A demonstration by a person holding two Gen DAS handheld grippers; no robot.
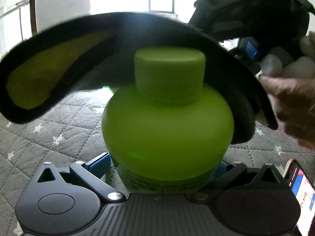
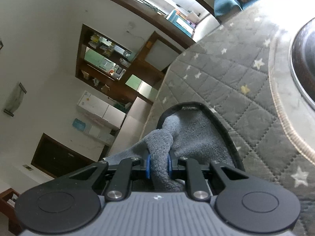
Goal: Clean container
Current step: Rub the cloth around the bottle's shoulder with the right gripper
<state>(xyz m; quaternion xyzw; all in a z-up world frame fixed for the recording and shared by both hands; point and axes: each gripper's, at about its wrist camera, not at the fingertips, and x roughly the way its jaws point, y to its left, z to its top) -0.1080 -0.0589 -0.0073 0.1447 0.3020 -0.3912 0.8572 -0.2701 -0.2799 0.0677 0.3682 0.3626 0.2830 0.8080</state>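
Note:
A lime-green container (image 1: 167, 127) with a green screw cap (image 1: 169, 70) stands upright between the blue pads of my left gripper (image 1: 161, 167), which is shut on its lower body. A cleaning cloth (image 1: 59, 74), yellow on one face and grey on the other with a black hem, arches over the cap and hangs down the container's right side. My right gripper (image 1: 250, 49), held by a person's hand (image 1: 291, 102), is at the upper right. In the right wrist view that gripper (image 2: 159, 165) is shut on a bunched fold of the grey cloth (image 2: 196, 135).
Everything is above a grey quilted cover with white stars (image 1: 39, 137), also seen as the quilt (image 2: 226, 74) in the right wrist view. A phone (image 1: 301, 186) with a lit screen lies at the lower right. A dark round dish with a metal rim (image 2: 303, 63) rests on the quilt.

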